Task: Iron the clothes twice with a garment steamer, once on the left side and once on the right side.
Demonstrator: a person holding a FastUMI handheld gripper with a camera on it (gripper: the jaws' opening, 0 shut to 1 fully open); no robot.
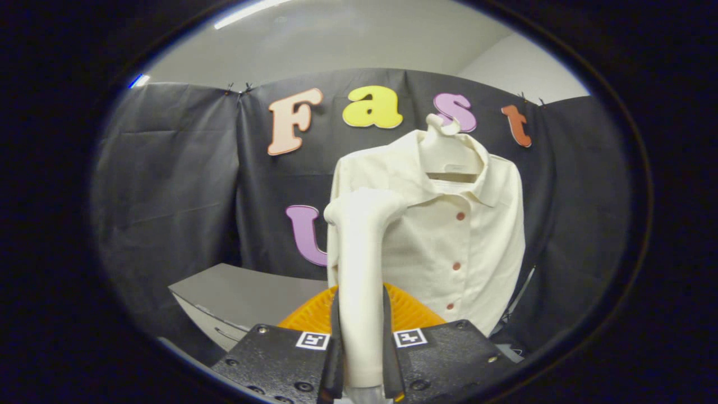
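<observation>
A cream shirt (465, 224) with red-brown buttons hangs on a white hanger (446, 148) against the black booth wall, beyond my fingers. My gripper (362, 348) is shut on the handle of a white garment steamer (362, 252), which stands upright between both fingers. The steamer's head (364, 205) sits up at the shirt's left chest and shoulder. I cannot tell whether the head touches the cloth. The steamer hides the shirt's lower left part.
An orange ribbed object (314, 314) lies just behind my fingers, under the shirt's hem. A grey tabletop (241, 292) runs off to the left of it. Black cloth closes the booth behind and to both sides.
</observation>
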